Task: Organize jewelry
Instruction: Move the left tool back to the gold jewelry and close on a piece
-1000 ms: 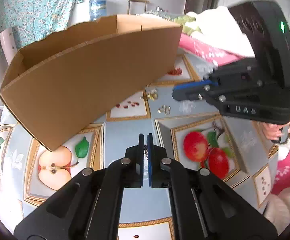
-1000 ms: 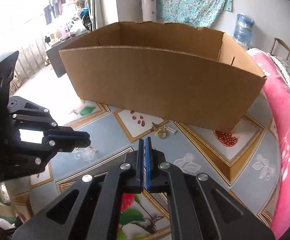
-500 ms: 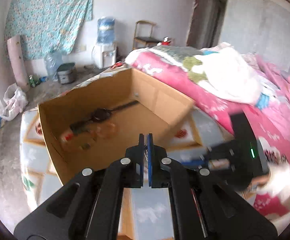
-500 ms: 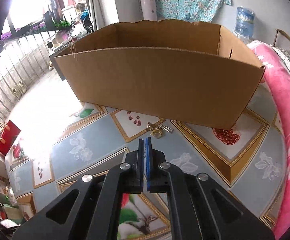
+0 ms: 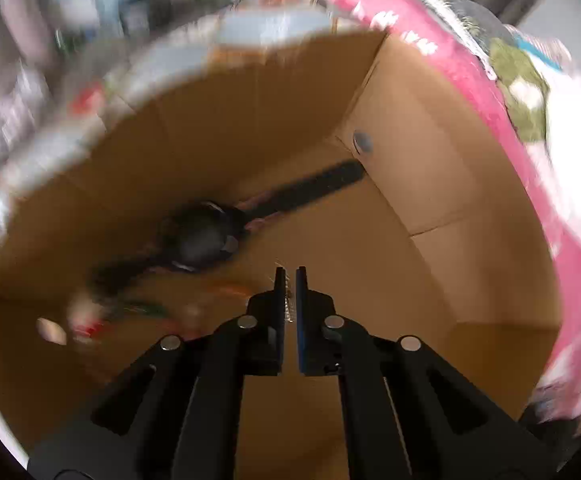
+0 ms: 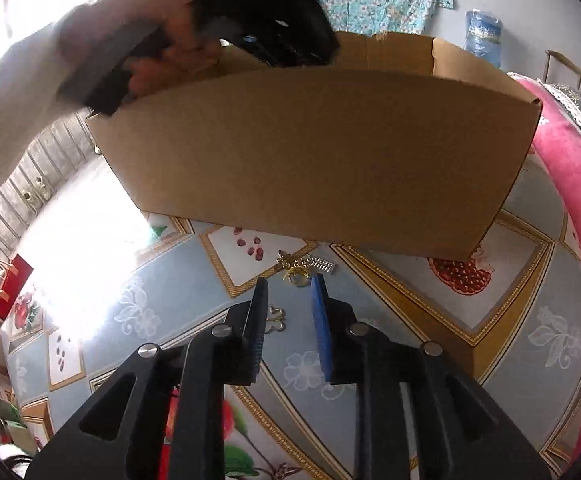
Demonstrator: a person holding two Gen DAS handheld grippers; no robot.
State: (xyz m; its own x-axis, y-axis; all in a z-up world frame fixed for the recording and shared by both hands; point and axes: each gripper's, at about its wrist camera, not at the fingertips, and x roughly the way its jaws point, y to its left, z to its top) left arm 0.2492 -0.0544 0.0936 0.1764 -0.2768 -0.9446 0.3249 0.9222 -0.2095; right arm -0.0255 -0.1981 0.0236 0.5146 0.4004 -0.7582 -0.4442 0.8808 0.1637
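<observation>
Looks roughly midway, judging by what's in versus out.

- One big brown open-top cardboard box on the fruit-print blue tablecloth, up against the pink blanket at the cloth's right edge.
- Already down in the box: one black wristwatch lying flat along the floor toward the far wall, plus a smear of small colourful bits at the left end. Too blurred to count or name.
- Left gripper hanging inside the box above the floor, fingers all but pressed together, pinching one thin silvery chain. Not dropped yet, so call that one half done.
- Right gripper low over the cloth outside, fingers spread wide, gripping nothing, aimed at the loose pieces by the box's front wall.
- Left to go on the cloth, three pieces: one silver ribbed strip, one gold knotted ornament touching it, one small gold butterfly-shaped charm nearer, just beside the left finger.
</observation>
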